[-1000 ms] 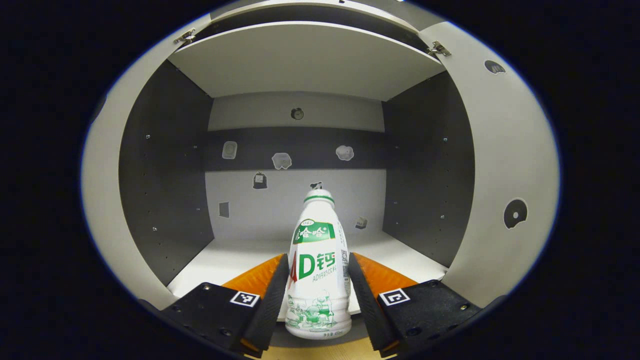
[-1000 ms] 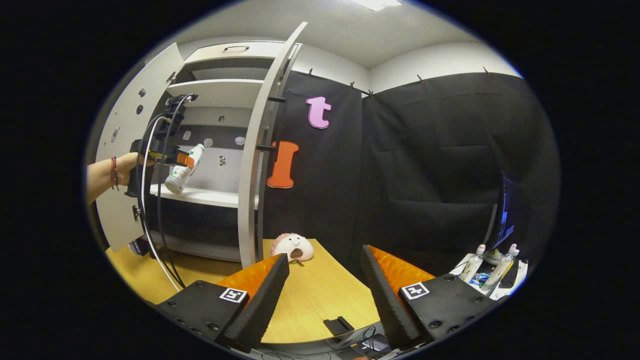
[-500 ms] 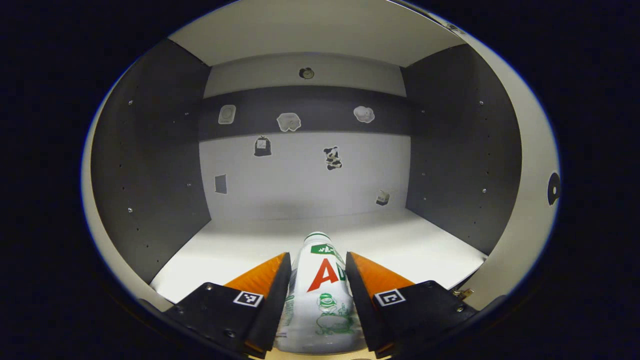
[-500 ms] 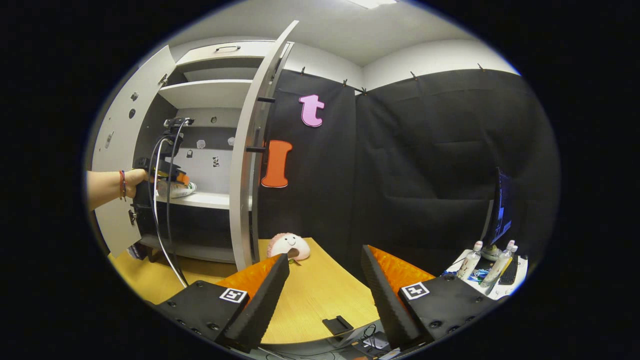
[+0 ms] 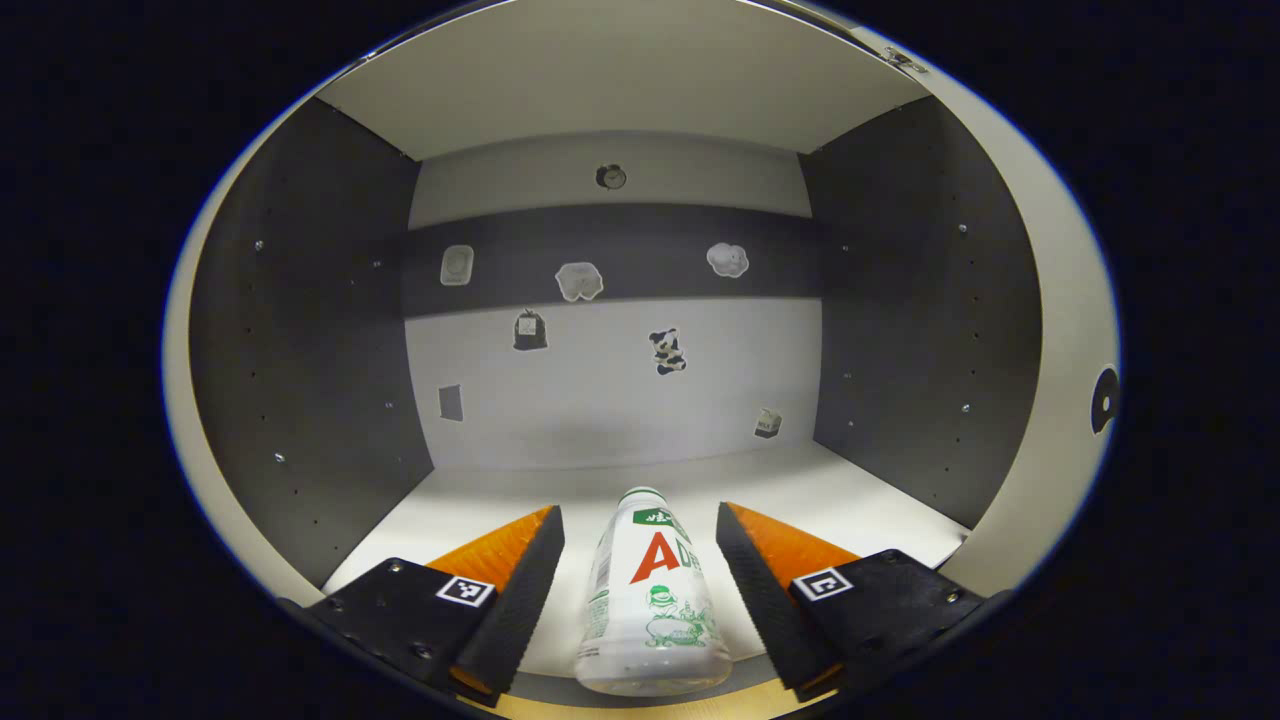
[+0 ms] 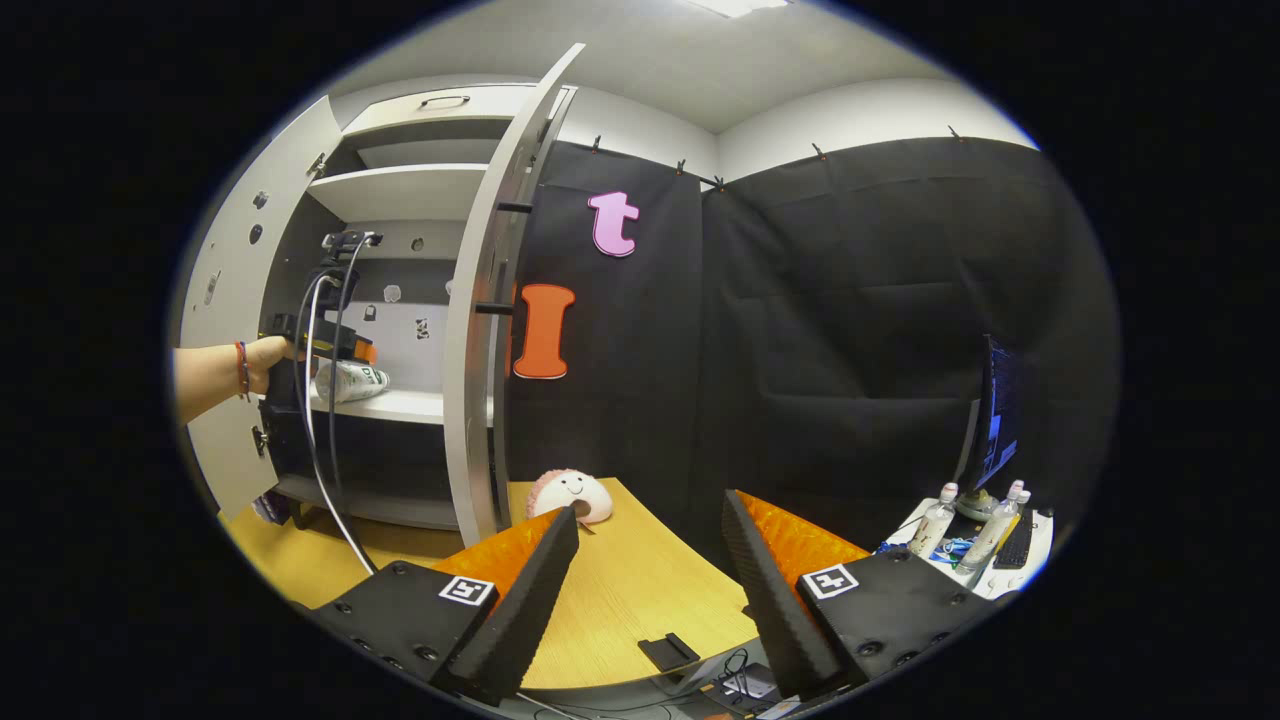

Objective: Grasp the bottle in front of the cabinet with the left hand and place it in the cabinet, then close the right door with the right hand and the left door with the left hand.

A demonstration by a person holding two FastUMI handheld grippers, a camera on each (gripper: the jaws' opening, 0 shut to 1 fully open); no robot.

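Note:
A white bottle (image 5: pixel 655 610) with green and red print lies on its side on the cabinet's white shelf (image 5: pixel 470 510), cap pointing at the back wall. My left gripper (image 5: pixel 638 512) is open around it, with a gap between each finger and the bottle. In the right gripper view a hand (image 6: pixel 225 368) holds the left gripper (image 6: pixel 335 347) at the shelf's front, over the lying bottle (image 6: pixel 352 381). The right door (image 6: pixel 478 330) and the left door (image 6: pixel 215 300) both stand open. My right gripper (image 6: pixel 650 506) hangs open over the wooden table (image 6: pixel 620 590), well to the right of the cabinet.
A pink plush toy (image 6: pixel 570 492) sits on the table by the foot of the right door. Cables (image 6: pixel 320 450) hang from the left gripper in front of the cabinet. A monitor (image 6: pixel 995 420) and small bottles (image 6: pixel 935 520) stand at the far right. Stickers dot the cabinet's back wall (image 5: pixel 620 400).
The bottle went from upright to lying on the shelf. My left gripper has opened and let go of it. The right gripper's view has shifted slightly.

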